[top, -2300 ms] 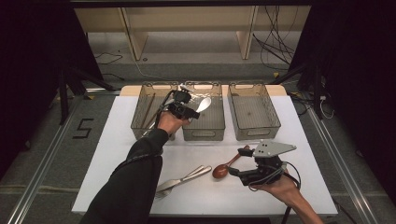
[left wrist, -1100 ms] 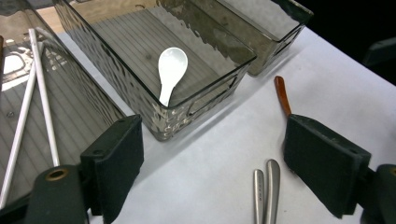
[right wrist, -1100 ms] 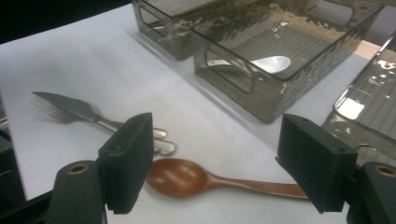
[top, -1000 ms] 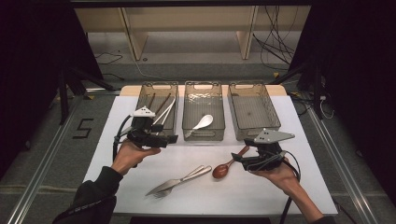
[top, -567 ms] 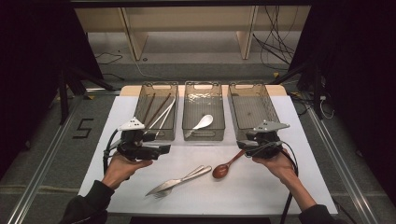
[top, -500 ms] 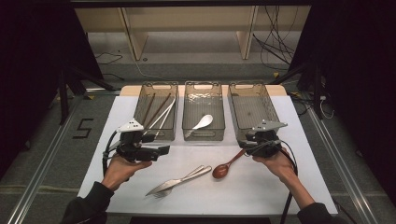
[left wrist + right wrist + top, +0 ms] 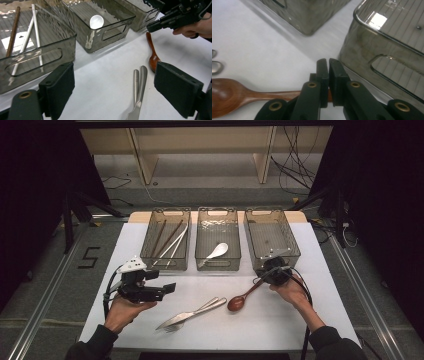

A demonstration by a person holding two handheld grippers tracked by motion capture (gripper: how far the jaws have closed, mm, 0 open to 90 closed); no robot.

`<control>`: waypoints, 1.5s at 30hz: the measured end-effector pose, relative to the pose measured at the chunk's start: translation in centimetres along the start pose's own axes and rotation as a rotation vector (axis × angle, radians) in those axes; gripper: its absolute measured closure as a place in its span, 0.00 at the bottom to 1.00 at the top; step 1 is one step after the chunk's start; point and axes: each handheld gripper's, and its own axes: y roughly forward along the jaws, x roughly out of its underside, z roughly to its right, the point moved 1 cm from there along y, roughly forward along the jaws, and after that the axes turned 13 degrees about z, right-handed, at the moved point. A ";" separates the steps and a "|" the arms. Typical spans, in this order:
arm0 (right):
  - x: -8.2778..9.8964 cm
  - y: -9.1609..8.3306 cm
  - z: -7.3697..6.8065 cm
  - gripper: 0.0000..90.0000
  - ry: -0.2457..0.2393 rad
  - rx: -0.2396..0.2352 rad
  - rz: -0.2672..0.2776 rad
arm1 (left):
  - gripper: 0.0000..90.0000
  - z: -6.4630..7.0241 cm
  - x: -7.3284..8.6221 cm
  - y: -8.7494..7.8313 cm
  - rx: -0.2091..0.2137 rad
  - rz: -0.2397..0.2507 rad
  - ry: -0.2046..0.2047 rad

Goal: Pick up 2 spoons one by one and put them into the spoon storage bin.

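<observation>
A brown wooden spoon [image 7: 236,303] lies on the white table [image 7: 280,330], its handle pointing toward the right bin. My right gripper [image 7: 262,279] tips down onto that handle's end. Its jaws have just been closing and now pinch the handle [image 7: 287,95], which runs left from my right gripper [image 7: 328,62] to the bowl [image 7: 227,96]. My left gripper [image 7: 170,289] is held level above the table's left part, open and holding nothing. In the left gripper view, two metal utensils [image 7: 140,85] lie beyond my left gripper [image 7: 115,87].
Three smoky clear bins stand at the back. The left bin [image 7: 150,254] holds brown and white chopsticks [image 7: 170,240]. The middle bin [image 7: 200,230] holds a white spoon [image 7: 216,252]. The right bin [image 7: 295,245] has nothing in it. Two metal utensils [image 7: 192,312] lie side by side at mid-table.
My right gripper has moved left and down to the spoon handle's end and shut on it. My left hand drifted down toward the table's front, its jaws still open.
</observation>
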 end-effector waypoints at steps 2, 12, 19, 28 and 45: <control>0.2 0.4 0.3 0.99 -0.002 0.005 -0.017 | 0.18 0.0 0.2 0.0 -0.011 -0.003 -0.002; 1.0 2.0 0.7 0.99 -0.023 0.006 -0.083 | 0.18 0.3 0.5 0.3 0.009 -0.009 0.027; 0.9 1.7 0.7 1.00 -0.014 -0.019 -0.118 | 0.18 0.3 0.4 0.1 0.004 -0.005 0.034; 1.7 -0.6 -0.1 1.00 -0.019 -0.061 -0.217 | 0.18 0.3 0.5 0.2 0.006 -0.005 0.036; 3.5 -4.0 -4.2 1.00 -0.079 -0.176 -0.322 | 0.18 0.0 0.5 0.2 -0.005 -0.005 0.032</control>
